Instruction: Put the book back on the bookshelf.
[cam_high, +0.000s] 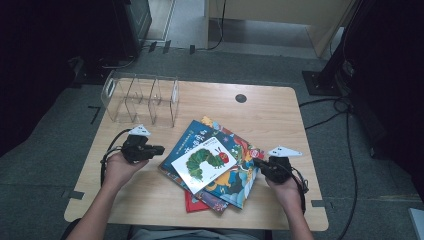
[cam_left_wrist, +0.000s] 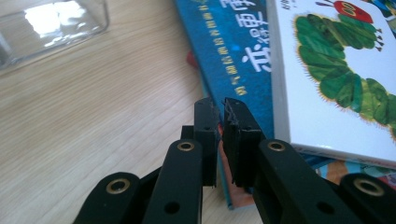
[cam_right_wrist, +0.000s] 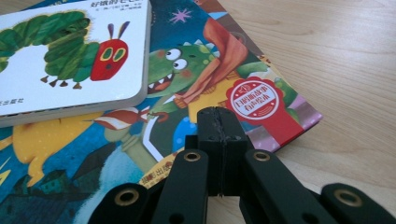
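High view shows both grippers, left (cam_high: 159, 149) at nine o'clock and right (cam_high: 256, 162) at three o'clock of the mid-table book pile (cam_high: 212, 162), closed on nothing, so nudging risks toppling the caterpillar book (cam_high: 204, 163).

The right tool (cam_right_wrist: 223, 122), its two black jaws pressed together with nothing between them, hangs over the near right corner of a dragon picture book (cam_right_wrist: 205, 88). A white caterpillar board book (cam_right_wrist: 70, 56) lies on it (far left), wooden worktop (cam_right_wrist: 336, 56) at right.

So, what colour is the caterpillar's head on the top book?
Red, with yellow-green eyes, on the caterpillar book; right gripper view shows it best.
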